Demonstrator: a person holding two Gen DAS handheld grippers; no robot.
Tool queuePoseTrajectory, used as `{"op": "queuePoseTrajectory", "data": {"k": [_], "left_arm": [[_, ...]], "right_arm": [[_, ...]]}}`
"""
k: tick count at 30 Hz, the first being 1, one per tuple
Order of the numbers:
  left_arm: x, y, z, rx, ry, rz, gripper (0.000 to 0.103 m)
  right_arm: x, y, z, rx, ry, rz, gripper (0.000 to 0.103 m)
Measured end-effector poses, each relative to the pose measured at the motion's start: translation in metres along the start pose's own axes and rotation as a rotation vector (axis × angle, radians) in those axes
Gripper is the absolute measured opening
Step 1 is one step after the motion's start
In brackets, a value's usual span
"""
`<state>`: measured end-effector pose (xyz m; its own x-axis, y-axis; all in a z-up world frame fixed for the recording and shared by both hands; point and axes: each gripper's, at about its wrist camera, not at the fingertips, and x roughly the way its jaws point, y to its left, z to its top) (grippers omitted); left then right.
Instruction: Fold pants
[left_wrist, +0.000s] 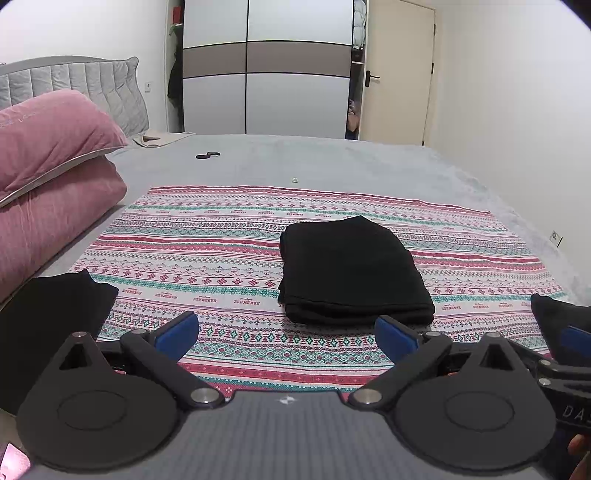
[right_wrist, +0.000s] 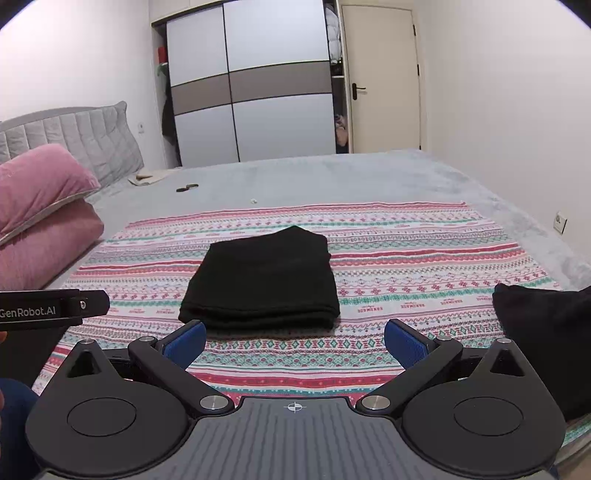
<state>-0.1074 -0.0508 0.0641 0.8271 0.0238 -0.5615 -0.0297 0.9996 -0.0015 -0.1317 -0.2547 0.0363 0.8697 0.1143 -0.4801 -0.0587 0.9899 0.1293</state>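
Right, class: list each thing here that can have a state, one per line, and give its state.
black pants: folded into a compact stack, lying flat on the patterned cloth
patterned cloth: spread flat on the bed
left gripper: open, holding nothing
right gripper: open, holding nothing
door: closed
pink pillows: stacked

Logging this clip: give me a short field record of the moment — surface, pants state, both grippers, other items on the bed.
surface: patterned cloth spread on a grey bed
pants: black pants, folded into a compact stack, lying flat on the cloth
left gripper: left gripper, jaws wide apart, empty, short of the stack
right gripper: right gripper, jaws wide apart, empty, just short of the stack's near edge
other dark garments: one at the left edge, one at the right
pillows: two pink pillows, stacked
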Motion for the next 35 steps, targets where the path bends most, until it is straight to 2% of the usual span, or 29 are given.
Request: {"op": "queuePoseTrajectory", "data": {"k": [35], "left_arm": [[-0.0049, -0.0048, 0.0015, 0.016, -0.012, 0.033, 0.103]], "right_arm": [[0.0001, 0.0081, 0.0016, 0.000, 0.010, -0.016, 0.103]]}}
